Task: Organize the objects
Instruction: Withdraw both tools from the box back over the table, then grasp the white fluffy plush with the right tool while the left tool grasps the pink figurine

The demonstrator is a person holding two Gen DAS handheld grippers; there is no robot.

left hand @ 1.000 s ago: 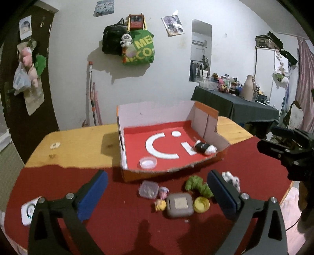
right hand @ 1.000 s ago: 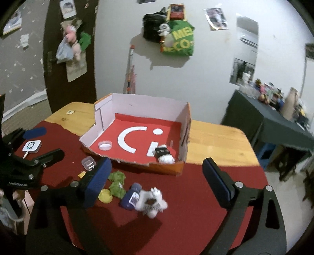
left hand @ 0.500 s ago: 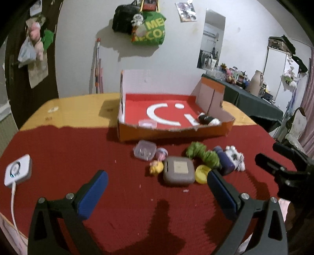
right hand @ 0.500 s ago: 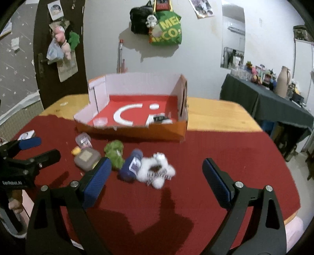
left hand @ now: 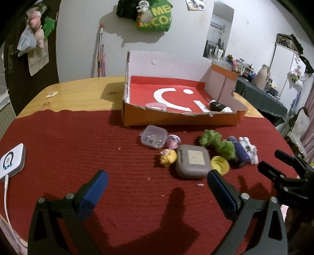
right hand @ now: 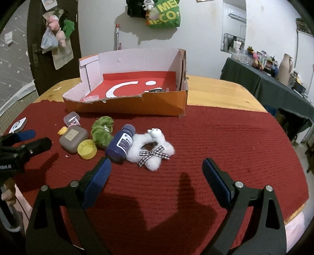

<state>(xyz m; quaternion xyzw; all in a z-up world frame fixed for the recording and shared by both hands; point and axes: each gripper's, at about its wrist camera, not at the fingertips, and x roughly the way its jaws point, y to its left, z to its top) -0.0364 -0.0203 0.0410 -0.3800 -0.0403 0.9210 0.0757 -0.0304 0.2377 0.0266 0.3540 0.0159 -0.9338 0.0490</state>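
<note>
Both grippers – left gripper [left hand: 157,180], right gripper [right hand: 157,166] – jaws apart, empty. Grey case [left hand: 193,160], yellow cap [left hand: 219,162], blue bottle [right hand: 121,143] clustered before cardboard box [left hand: 176,118].

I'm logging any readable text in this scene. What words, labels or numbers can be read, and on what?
"ME" above "ECO:", cut off: green bag on the wall.
"CO:": same bag in the right wrist view.
"...oboot.AI", partly cut: left gripper body.
Blue bottle label: too small to read.
White shapes on the red floor of the box: a graphic, not legible text.
</note>
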